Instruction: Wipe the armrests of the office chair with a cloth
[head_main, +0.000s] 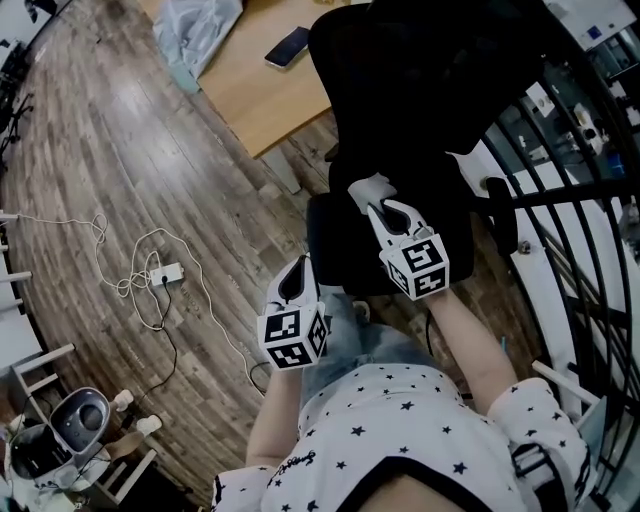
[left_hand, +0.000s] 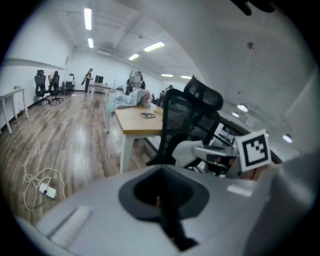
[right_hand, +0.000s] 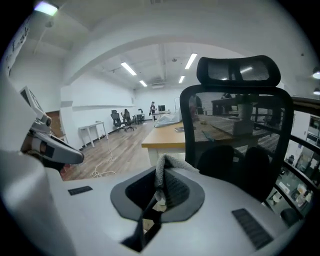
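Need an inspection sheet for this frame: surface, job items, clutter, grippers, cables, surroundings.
Surface: wood-plank floor; wooden desk beside the chair.
Job's things: black office chair with mesh back and headrest; grey cloth held in front of it, no armrest contact seen.
Clutter: phone and a crumpled pale bag on the desk.
Grippers: right gripper shut on the cloth; left gripper shut, holding nothing.
Cables: power strip and white cable lying loose on the floor.
Surroundings: open office; black railing at the right; people and more chairs far off.
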